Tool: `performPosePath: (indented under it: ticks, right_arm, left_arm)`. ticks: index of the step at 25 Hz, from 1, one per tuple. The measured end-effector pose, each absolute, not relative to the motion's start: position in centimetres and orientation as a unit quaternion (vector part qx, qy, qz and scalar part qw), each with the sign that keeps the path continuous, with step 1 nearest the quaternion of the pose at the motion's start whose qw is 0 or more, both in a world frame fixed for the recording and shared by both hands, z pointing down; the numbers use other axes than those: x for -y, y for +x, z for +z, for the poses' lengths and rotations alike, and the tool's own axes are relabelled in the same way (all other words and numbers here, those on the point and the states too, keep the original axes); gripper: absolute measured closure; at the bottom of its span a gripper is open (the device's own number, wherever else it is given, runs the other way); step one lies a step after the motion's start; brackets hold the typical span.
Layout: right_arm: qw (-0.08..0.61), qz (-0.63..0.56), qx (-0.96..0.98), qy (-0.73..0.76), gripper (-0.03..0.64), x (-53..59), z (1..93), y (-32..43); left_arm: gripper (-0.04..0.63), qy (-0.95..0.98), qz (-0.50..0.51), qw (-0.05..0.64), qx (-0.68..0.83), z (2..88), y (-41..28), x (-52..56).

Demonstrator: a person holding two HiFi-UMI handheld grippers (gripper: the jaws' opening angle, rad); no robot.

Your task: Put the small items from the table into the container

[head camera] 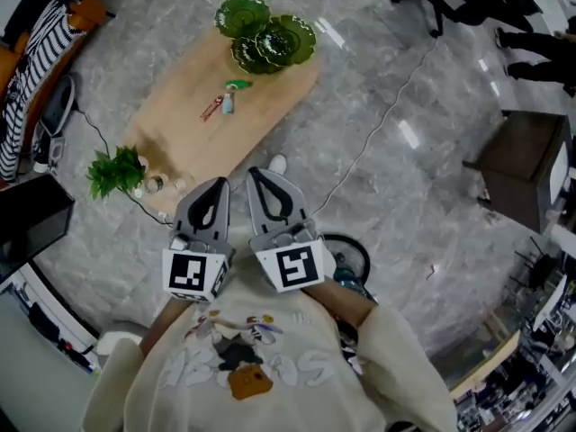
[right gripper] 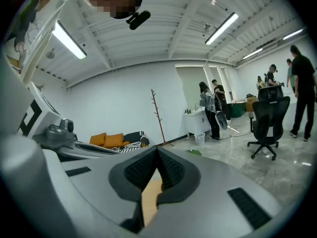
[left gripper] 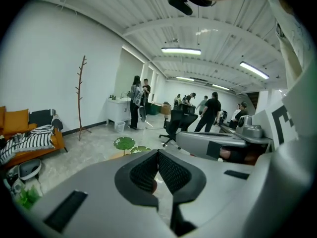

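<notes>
A wooden table [head camera: 189, 129] stands ahead on the marble floor. Near its middle lie small items: a red one [head camera: 211, 108], a green one [head camera: 238, 85] and a pale one [head camera: 228, 104]. Three green glass dishes [head camera: 285, 39] cluster at its far end; one dish [left gripper: 124, 143] shows in the left gripper view. My left gripper [head camera: 219, 183] and right gripper [head camera: 255, 173] are held side by side close to my body, short of the table's near edge. Both are shut with nothing between the pads, as the left gripper [left gripper: 158, 152] and right gripper [right gripper: 157, 150] show in their own views.
A small green plant [head camera: 115, 171] and little jars [head camera: 155, 184] sit at the table's near left corner. A cable [head camera: 378, 124] runs across the floor to the right. A dark cabinet [head camera: 526, 165] stands far right; a striped blanket [head camera: 27, 70] lies at left.
</notes>
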State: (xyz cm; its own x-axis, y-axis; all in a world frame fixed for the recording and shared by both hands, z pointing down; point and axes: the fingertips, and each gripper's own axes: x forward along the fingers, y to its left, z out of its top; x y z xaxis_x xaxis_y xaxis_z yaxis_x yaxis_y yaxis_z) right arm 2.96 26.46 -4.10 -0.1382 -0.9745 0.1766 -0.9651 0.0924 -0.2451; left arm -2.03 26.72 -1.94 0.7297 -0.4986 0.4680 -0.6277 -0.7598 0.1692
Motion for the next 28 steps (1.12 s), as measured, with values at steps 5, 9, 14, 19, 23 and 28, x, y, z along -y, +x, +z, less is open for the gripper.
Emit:
performPosePath:
  ticks: [5,9,14,19,23,28]
  right_arm:
    - [0.013,-0.175,-0.756,-0.631,0.611,-24.9,-2.5,4.2]
    - [0.011,-0.186,-0.768,-0.613,0.611,-23.8,-1.5,4.1]
    - [-0.004,-0.205,-0.777,-0.595,0.611,-22.4,0.3,3.2]
    - [-0.012,-0.223,-0.784,-0.578,0.612,-20.9,2.0,1.9]
    - [-0.033,-0.231,-0.784,-0.575,0.611,-19.6,4.2,1.4]
    - [-0.041,-0.246,-0.778,-0.577,0.611,-18.1,7.1,0.3]
  left_arm:
    - [0.588,0.906,0.211,0.175,0.324,-0.6,0.3,-25.3]
    - [0.588,0.899,0.201,0.186,0.342,0.0,0.8,-24.2]
    - [0.588,0.892,0.187,0.197,0.362,1.5,0.5,-22.5]
    - [0.588,0.886,0.189,0.203,0.372,3.3,-0.5,-20.5]
    - [0.588,0.881,0.189,0.211,0.378,5.1,-1.4,-19.1]
    - [0.588,0.867,0.189,0.225,0.402,7.8,-3.3,-17.9]
